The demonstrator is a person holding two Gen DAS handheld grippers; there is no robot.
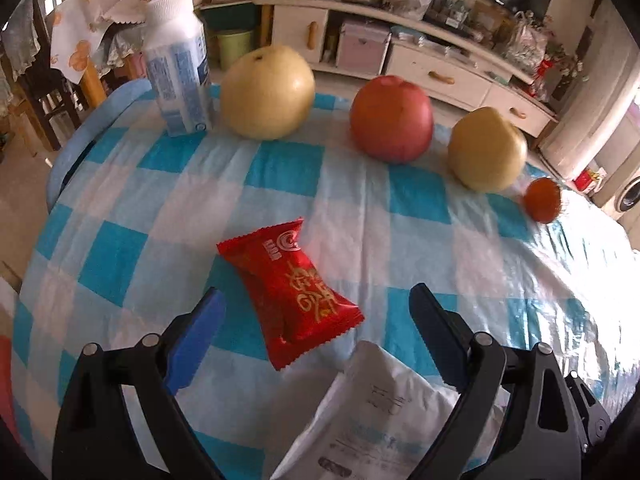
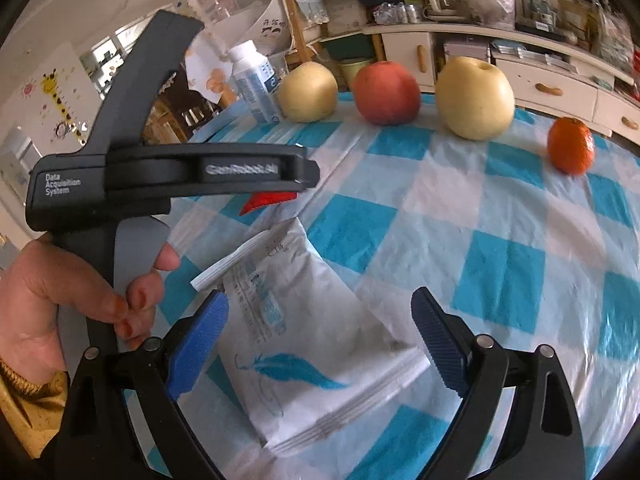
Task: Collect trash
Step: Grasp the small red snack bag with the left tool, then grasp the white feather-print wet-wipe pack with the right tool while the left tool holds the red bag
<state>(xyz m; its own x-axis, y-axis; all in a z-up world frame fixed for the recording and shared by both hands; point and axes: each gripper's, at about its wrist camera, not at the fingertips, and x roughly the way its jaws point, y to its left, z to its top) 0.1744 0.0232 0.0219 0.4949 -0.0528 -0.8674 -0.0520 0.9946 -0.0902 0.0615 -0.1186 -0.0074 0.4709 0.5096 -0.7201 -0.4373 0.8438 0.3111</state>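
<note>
Trash sits in two pieces: red wrapper (image 1: pixel 290 294) just beyond the white packet (image 2: pixel 308 336), toward the fruit. Your left gripper (image 1: pixel 316 306) gapes wide around the wrapper, your right gripper (image 2: pixel 320 312) wide around the packet; neither grips yet, so both look lined up for pickup.

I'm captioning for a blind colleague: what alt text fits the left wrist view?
An open left gripper hovers over a red snack wrapper on a blue-checked tablecloth, a white packet nearer the camera. Behind stand a white bottle, two pears, an apple and a tangerine.
</note>
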